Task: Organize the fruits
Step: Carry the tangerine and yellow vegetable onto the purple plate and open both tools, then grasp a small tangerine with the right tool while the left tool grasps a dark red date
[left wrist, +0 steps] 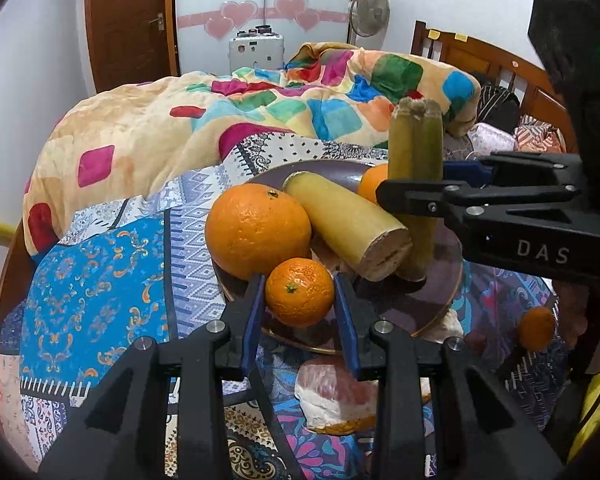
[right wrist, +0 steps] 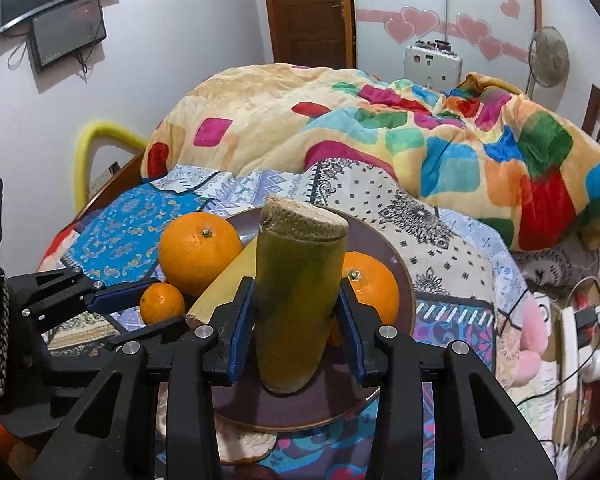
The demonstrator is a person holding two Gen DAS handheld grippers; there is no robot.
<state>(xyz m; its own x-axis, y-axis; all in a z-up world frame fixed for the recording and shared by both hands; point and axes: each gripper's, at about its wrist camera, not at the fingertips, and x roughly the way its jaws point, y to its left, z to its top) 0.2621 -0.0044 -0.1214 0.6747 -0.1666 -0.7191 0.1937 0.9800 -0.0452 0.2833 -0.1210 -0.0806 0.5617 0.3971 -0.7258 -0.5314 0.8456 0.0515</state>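
A: Nearest the lens in the left wrist view, what sits between the blue pads?

B: The left gripper is clamped on a small mandarin at the near rim of the brown plate, low in the centre of the frame. Below it a peeled pomelo piece lies on the patterned bedsheet.

A: And the other tool?

B: In the right wrist view the right gripper is closed on an upright green sugarcane piece, its base on the plate.

A: Behind those?

B: A big orange and a yellow sugarcane piece lying flat, mid-frame; a second orange behind the right pad. Further up, the colourful blanket.
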